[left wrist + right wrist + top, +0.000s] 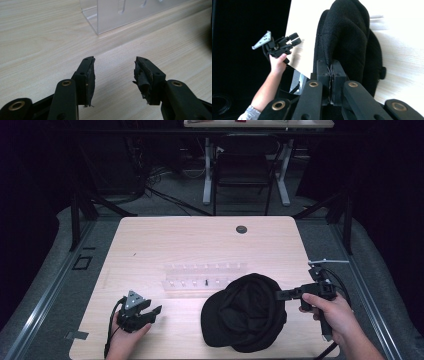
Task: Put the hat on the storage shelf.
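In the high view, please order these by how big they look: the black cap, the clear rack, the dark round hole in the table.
1. black cap
2. clear rack
3. dark round hole

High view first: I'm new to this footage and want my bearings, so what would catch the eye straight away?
The black cap stands out, dark against the pale table near its front edge, with the right gripper shut on its right side. The left gripper rests at the front left, jaws open and empty. Behind the cap lies a clear plastic rack.
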Demonstrator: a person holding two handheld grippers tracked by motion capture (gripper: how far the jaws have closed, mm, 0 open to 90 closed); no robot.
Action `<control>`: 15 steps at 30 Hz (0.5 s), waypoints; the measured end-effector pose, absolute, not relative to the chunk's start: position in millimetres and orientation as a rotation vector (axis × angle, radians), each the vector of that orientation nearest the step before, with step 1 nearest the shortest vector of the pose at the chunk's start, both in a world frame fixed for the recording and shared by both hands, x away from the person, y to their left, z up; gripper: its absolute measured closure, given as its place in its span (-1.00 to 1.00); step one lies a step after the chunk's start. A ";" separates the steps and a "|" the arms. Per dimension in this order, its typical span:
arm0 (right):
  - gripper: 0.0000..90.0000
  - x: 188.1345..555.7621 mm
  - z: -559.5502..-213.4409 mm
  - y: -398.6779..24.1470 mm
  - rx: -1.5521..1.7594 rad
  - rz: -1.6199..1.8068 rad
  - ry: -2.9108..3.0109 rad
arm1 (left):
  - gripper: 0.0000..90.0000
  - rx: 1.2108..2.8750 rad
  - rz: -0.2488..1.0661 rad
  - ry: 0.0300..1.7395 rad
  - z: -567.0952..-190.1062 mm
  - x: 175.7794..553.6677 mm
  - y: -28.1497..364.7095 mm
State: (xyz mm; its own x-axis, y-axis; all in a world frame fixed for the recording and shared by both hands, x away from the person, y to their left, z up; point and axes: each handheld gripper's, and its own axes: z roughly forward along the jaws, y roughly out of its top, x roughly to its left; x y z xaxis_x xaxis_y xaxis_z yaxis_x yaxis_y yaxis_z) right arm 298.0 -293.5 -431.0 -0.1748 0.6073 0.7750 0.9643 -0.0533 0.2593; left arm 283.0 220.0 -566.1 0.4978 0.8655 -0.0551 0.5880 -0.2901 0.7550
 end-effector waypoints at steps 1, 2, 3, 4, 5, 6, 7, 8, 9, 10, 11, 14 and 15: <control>0.96 297.9 -426.6 -293.4 -1.652 -1.127 -1.800 | 0.13 2.002 0.477 1.192 -566.1 282.9 220.1; 0.96 297.9 -426.6 -293.4 -1.652 -1.127 -1.800 | 0.13 2.002 0.478 1.192 -566.0 282.9 220.1; 0.96 297.9 -425.2 -293.2 -1.647 -1.130 -1.799 | 0.13 1.999 0.476 1.195 -566.0 282.8 219.9; 0.96 297.4 -422.0 -292.0 -1.644 -1.144 -1.795 | 0.13 2.001 0.477 1.193 -566.0 282.8 220.0; 0.96 297.2 -420.5 -291.0 -1.645 -1.156 -1.781 | 0.13 2.001 0.477 1.193 -566.0 282.8 220.0; 0.96 297.2 -419.1 -291.2 -1.637 -1.154 -1.785 | 0.13 2.002 0.477 1.192 -566.1 282.9 219.9; 0.96 297.1 -418.0 -290.5 -1.638 -1.160 -1.781 | 0.13 2.002 0.478 1.192 -566.1 282.9 219.8; 0.96 296.9 -416.5 -290.5 -1.635 -1.160 -1.780 | 0.13 2.003 0.477 1.191 -566.2 282.9 219.8; 0.96 296.9 -416.5 -290.5 -1.635 -1.160 -1.780 | 0.13 2.003 0.477 1.191 -566.2 282.9 219.8; 0.96 297.1 -415.4 -291.1 -1.624 -1.156 -1.793 | 0.13 2.003 0.477 1.191 -566.2 283.0 219.8; 0.96 296.9 -414.2 -291.0 -1.623 -1.162 -1.790 | 0.13 2.003 0.476 1.191 -566.3 283.0 219.8; 0.96 296.4 -409.5 -291.4 -1.612 -1.179 -1.787 | 0.13 2.003 0.477 1.191 -566.3 283.0 219.7; 0.96 296.2 -407.8 -291.3 -1.610 -1.193 -1.783 | 0.13 2.003 0.477 1.191 -566.3 283.0 219.8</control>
